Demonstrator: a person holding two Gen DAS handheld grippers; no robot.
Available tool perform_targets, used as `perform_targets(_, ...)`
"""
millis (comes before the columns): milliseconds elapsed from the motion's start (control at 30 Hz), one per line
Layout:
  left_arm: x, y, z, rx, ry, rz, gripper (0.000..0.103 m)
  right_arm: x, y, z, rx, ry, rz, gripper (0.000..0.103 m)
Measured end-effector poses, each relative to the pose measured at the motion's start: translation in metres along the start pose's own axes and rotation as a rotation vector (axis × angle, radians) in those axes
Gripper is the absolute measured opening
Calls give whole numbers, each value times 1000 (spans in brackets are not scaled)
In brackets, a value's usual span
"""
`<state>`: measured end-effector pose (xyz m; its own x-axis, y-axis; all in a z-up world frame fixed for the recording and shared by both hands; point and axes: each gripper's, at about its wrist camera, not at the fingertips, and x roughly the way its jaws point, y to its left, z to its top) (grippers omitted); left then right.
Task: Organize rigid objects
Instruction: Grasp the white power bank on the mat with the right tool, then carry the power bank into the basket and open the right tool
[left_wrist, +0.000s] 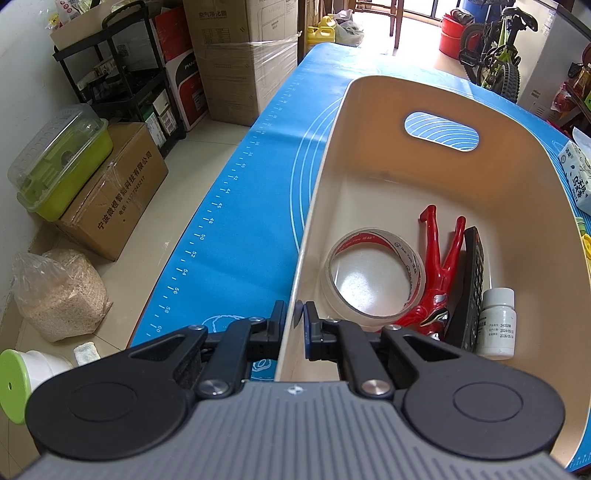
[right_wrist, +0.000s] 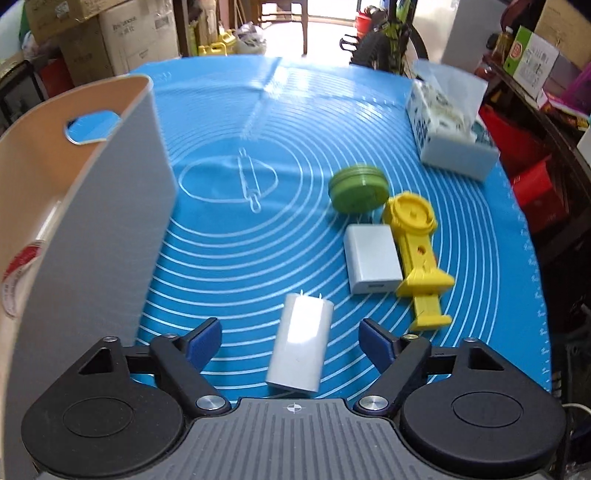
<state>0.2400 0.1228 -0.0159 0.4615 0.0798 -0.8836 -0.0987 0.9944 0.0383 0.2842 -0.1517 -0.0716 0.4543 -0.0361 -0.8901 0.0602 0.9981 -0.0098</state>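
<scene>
Left gripper (left_wrist: 294, 325) pinches the near left wall of the cream bin (left_wrist: 436, 173); tape roll (left_wrist: 373, 273), red figure (left_wrist: 441, 273), remote (left_wrist: 471, 291), white bottle (left_wrist: 496, 321) sit inside. Right gripper (right_wrist: 290, 341) spread wide around white charger (right_wrist: 301, 350) on blue mat (right_wrist: 258, 221), pads not touching it.

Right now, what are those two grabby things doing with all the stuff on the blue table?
They are tidying things into the beige bin. The left gripper is clamped on the bin's wall. Inside lie a tape roll, a red toy figure, a remote and a white bottle. The right gripper is open around a white charger on the mat.
</scene>
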Motion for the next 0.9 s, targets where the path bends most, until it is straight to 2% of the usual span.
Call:
perform_targets(267,1,-1,-1,2,1,3,12,12,3,-3,-8,-4,-2,62)
perform_targets(333,1,-1,-1,2,1,4,12,10,3,-4,-8,-12,17,53)
perform_targets(400,1,-1,-1,3,1,5,12,9,5,-5,-25,-22,10,37)
perform_targets(433,1,-2,0,3,1,5,12,8,6,-5,-39,-28,-5,38)
perform_targets(533,1,-2,0,3,1,5,12,6,-1,-7,0,-24,27,37)
perform_targets(700,1,-2,0,3,1,5,12,-3,-3,-9,13,-49,32,37)
perform_targets(900,1,-2,0,2,1,5,12,-36,1,1,5,-126,60,37)
